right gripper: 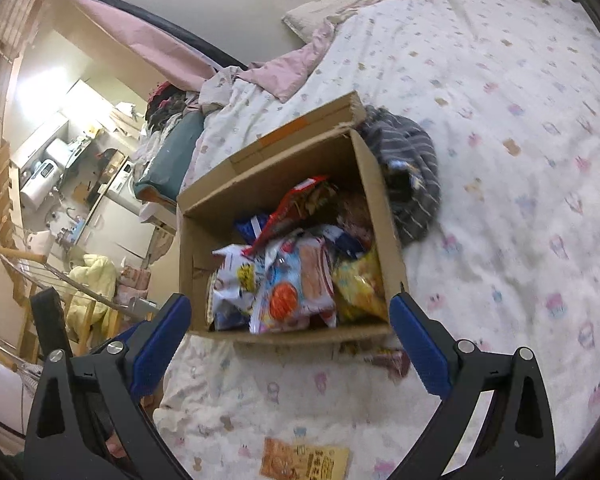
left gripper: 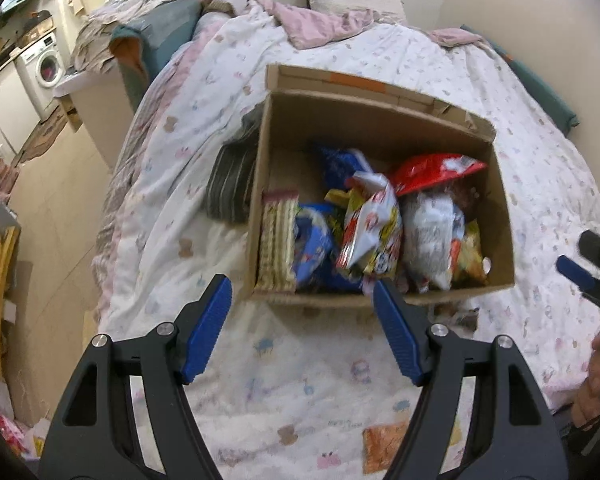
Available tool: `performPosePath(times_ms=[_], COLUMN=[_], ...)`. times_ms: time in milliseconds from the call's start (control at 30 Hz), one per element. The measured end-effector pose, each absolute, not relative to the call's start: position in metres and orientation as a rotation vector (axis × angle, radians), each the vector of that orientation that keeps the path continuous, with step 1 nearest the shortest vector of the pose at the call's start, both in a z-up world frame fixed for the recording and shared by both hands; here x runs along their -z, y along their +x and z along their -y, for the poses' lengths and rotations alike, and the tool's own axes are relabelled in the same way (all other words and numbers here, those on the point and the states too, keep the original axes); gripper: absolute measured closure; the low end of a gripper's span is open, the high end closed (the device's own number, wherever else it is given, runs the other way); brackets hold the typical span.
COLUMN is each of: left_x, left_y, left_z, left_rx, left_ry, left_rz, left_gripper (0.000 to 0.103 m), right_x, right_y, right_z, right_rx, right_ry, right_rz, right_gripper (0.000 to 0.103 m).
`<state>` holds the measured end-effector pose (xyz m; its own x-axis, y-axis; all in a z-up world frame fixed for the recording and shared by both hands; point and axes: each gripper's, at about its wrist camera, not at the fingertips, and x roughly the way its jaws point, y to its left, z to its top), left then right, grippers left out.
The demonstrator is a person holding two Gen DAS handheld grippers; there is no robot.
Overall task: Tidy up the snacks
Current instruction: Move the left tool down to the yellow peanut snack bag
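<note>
Orange snack packet (right gripper: 304, 462), print perhaps Japanese, blurred

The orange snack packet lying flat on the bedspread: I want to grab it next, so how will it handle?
The orange snack packet looks thin and flat, so probably light and floppy. Its glossy film may slip between pads. On the soft bedspread it will likely sink rather than slide when pushed.

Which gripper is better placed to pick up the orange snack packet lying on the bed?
Probably the right gripper: the orange packet lies centred below its open, empty jaws. In the left gripper's view the packet sits under its right-hand finger.
</note>
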<state>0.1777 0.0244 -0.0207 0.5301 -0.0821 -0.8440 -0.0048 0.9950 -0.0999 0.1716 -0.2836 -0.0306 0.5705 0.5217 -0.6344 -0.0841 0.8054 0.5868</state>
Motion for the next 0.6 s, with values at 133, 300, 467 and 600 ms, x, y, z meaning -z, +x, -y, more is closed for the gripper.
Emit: performPosePath(times_ms=[133, 300, 467, 600], left_x=[0.031, 0.046, 0.072, 0.089], left_y=[0.163, 0.149, 0.128, 0.12], left_z=[-0.025, -0.011, 0.017, 0.045], left_rx=[0.046, 0.053, 0.064, 0.058], left_ry=[-0.105, -0.09, -0.087, -0.124], left_rz=[-1.046, -1.097, -1.232, -1.318], left_gripper=[0.033, 0.033, 0.033, 0.033], right_x=[0.033, 0.043, 0.061, 0.066], right_y=[0.156, 0.144, 0.139, 0.137], right_z=[0.292, 0.303, 0.319, 0.325], right_rx=[-0.343, -0.29, -0.22, -0.194], right_ry=[0.536, 0.531, 0.587, 0.567], right_rz=[-0.91, -0.951, -1.043, -1.089], right_gripper=[0.002, 0.002, 0.002, 0.002])
